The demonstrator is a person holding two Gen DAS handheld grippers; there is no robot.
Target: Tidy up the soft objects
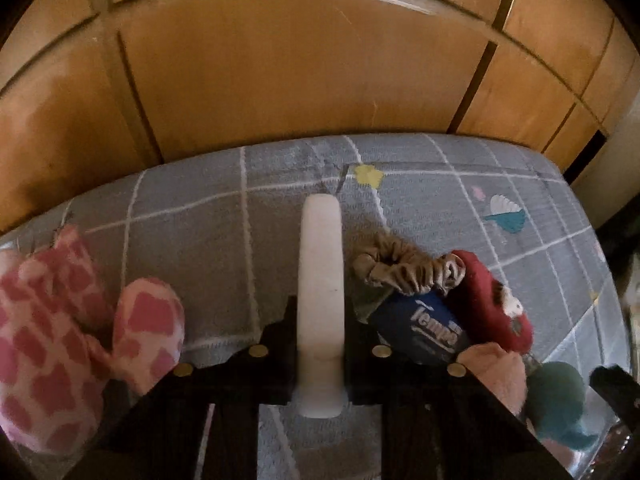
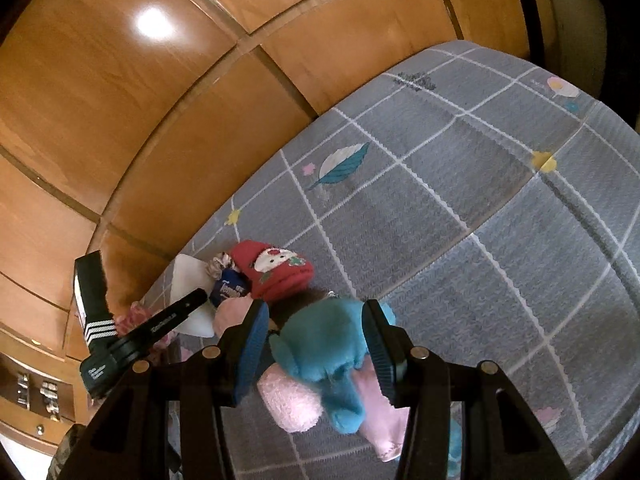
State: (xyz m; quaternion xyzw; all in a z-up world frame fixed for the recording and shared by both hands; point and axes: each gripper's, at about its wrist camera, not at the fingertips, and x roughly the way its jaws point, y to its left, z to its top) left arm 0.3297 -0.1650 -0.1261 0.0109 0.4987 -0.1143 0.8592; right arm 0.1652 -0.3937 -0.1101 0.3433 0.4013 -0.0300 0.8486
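In the left wrist view my left gripper (image 1: 320, 248) is shut and empty, its white fingers pressed together over the grey checked bedspread (image 1: 224, 208). A pink-and-white patterned plush (image 1: 68, 336) lies to its left. To its right is a pile: a beige scrunchie (image 1: 404, 268), a blue tissue pack (image 1: 424, 328), a red plush slipper (image 1: 492, 304), a pink soft item (image 1: 500, 372) and a teal plush (image 1: 560, 400). In the right wrist view my right gripper (image 2: 316, 328) is shut on the teal-and-pink plush toy (image 2: 324, 364), beside the red slipper (image 2: 276, 272) and the tissue pack (image 2: 228, 286).
Wooden wardrobe panels (image 1: 304, 64) stand right behind the bed's far edge. In the right wrist view the left gripper's black body (image 2: 160, 328) reaches in from the left, and the bedspread (image 2: 460, 208) stretches away to the right. A wooden drawer unit (image 2: 36, 396) is at lower left.
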